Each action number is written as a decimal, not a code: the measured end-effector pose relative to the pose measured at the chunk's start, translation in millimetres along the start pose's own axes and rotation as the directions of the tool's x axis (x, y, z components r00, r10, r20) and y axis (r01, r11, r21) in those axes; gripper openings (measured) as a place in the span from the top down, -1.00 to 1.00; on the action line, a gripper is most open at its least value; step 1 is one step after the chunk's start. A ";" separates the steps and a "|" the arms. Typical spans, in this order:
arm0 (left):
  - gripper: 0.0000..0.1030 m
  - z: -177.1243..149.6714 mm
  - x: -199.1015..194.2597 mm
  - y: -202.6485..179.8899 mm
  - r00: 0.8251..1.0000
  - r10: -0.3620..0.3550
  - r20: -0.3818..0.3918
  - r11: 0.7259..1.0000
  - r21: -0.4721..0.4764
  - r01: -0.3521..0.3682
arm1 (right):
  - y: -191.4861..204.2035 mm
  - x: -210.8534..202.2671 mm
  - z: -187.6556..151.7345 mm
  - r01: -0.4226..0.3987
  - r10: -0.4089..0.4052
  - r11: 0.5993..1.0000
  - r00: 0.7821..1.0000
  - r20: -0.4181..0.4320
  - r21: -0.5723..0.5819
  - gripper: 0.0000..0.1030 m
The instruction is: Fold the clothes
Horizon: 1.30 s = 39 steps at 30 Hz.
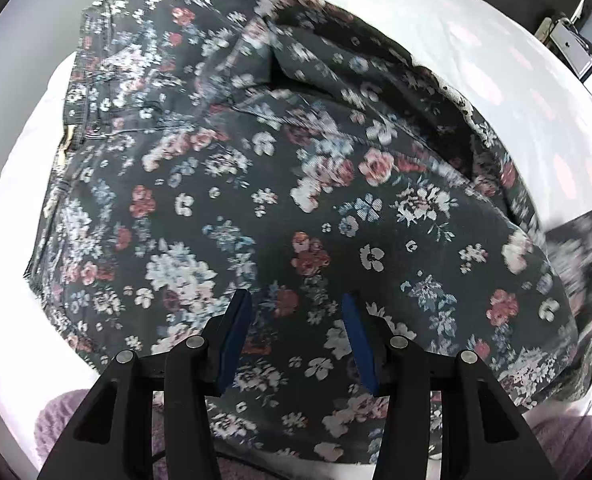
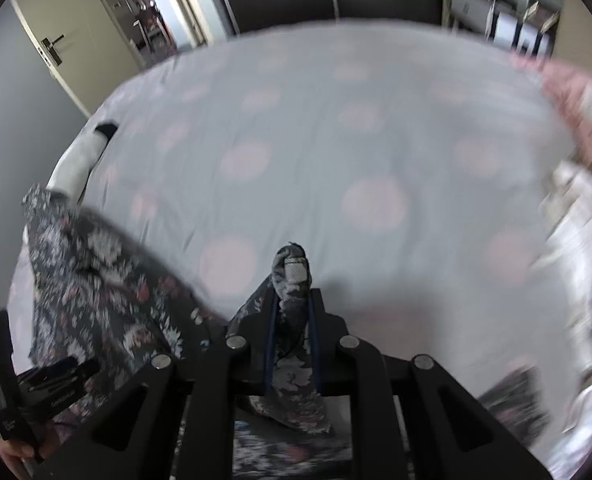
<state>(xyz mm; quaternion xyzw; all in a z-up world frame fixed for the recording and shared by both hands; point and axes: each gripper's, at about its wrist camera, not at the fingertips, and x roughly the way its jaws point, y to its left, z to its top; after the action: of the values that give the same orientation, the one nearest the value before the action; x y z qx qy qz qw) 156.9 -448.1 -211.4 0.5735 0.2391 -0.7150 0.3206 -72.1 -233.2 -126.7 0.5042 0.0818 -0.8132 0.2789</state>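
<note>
Dark floral trousers point(image 1: 256, 184) lie spread across the bed, waistband at the far left, one leg folded over at the right. My left gripper point(image 1: 296, 320) is open and empty, hovering just above the near part of the fabric. My right gripper point(image 2: 291, 292) is shut on a bunched end of the trousers point(image 2: 292, 264) and holds it lifted above the bed. The rest of the trousers point(image 2: 96, 280) drape to the left in the right wrist view, where the left gripper's body shows at the lower left.
The bed sheet point(image 2: 316, 140) is pale grey with pink dots. Pink and white clothes point(image 2: 576, 160) lie at the right edge. A door point(image 2: 64, 32) and shelves point(image 2: 504, 20) stand beyond the bed. A purple rug point(image 1: 64, 424) lies below the near edge.
</note>
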 end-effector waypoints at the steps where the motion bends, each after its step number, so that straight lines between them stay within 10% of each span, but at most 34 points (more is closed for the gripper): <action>1: 0.05 -1.0 -3.5 2.5 1.000 0.002 0.006 1.000 -0.004 -0.002 | -8.4 -10.9 7.8 0.026 -0.026 1.000 0.999 0.024 -0.003 0.74; 11: 0.05 5.6 -10.5 1.3 0.999 0.027 0.024 1.000 -0.016 -0.027 | -147.1 -42.9 27.2 0.278 -0.288 0.944 0.957 0.035 0.178 0.74; 26: 0.05 3.2 -27.0 -15.3 0.996 0.074 0.043 0.997 0.031 -0.076 | -227.1 -16.5 17.8 0.217 -0.217 0.965 0.976 -0.017 0.145 0.41; 31: 0.05 0.8 -30.2 -28.9 0.996 0.065 0.055 0.995 0.068 -0.068 | -208.7 -18.0 5.7 0.208 -0.216 0.969 0.975 -0.049 -0.135 0.39; 39: 0.05 -6.2 -40.1 -36.6 0.995 0.068 0.071 0.992 0.100 -0.075 | -155.8 6.0 -52.8 0.136 -0.262 0.785 0.957 -0.125 -0.604 0.39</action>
<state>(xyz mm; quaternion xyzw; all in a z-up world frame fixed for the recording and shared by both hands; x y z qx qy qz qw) 139.7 -411.4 -174.7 0.5729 0.1707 -0.7333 0.3240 -116.8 -84.1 -180.2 0.4611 0.4108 -0.7168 0.3237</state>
